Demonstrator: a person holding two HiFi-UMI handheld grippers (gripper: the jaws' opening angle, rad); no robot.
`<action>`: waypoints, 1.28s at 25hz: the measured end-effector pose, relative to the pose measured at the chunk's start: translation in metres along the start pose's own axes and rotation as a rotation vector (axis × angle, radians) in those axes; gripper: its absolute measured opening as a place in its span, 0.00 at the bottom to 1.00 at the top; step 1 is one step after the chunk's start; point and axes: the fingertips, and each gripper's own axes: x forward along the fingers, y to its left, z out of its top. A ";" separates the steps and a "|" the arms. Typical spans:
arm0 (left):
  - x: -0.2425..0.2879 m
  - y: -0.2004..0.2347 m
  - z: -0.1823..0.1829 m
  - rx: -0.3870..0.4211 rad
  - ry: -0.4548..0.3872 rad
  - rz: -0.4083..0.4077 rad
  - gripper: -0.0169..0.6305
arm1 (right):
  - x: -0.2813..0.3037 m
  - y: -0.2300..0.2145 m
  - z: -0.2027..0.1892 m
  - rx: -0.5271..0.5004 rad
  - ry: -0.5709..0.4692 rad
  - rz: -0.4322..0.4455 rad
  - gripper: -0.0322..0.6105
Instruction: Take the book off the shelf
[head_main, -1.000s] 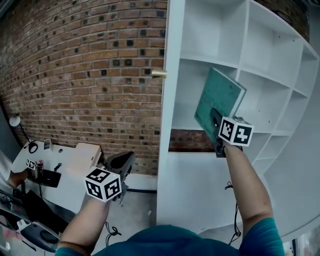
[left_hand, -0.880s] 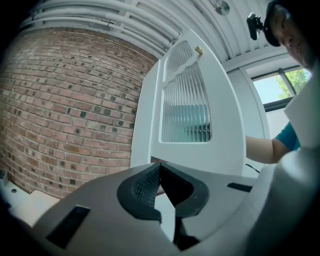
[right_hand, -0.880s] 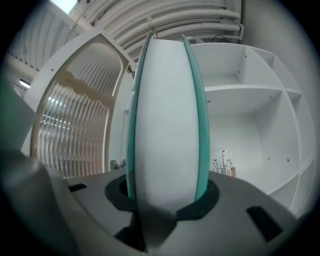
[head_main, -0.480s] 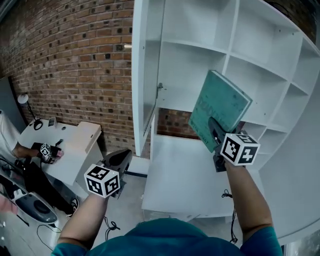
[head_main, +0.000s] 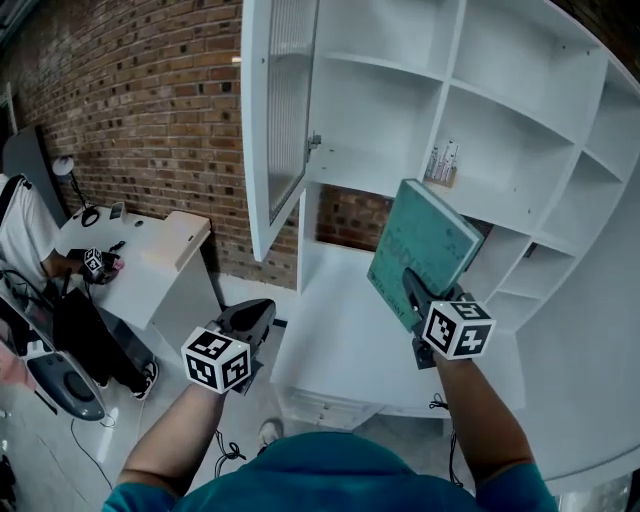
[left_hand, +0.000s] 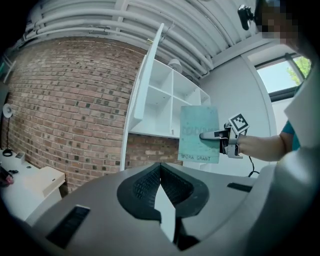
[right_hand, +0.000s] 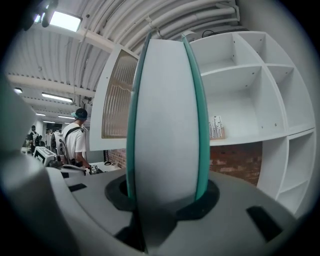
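Before the shelf (head_main: 456, 62), right gripper (head_main: 412, 286) clamps the teal book (head_main: 428, 243) clear of its compartments; left gripper (head_main: 254, 316) closed and empty.

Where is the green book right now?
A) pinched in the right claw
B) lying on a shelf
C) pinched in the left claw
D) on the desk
A: the right claw is clamped on the green book, held up in front of the shelves; the left claw has nothing in it.
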 end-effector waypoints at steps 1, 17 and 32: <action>-0.002 -0.004 -0.003 -0.001 0.004 0.002 0.05 | -0.002 0.001 -0.009 0.004 0.013 0.006 0.31; -0.011 0.006 -0.079 -0.075 0.118 -0.092 0.05 | 0.008 0.056 -0.165 0.062 0.231 0.014 0.31; -0.015 0.049 -0.132 -0.177 0.242 -0.198 0.05 | 0.021 0.093 -0.250 0.171 0.406 -0.061 0.31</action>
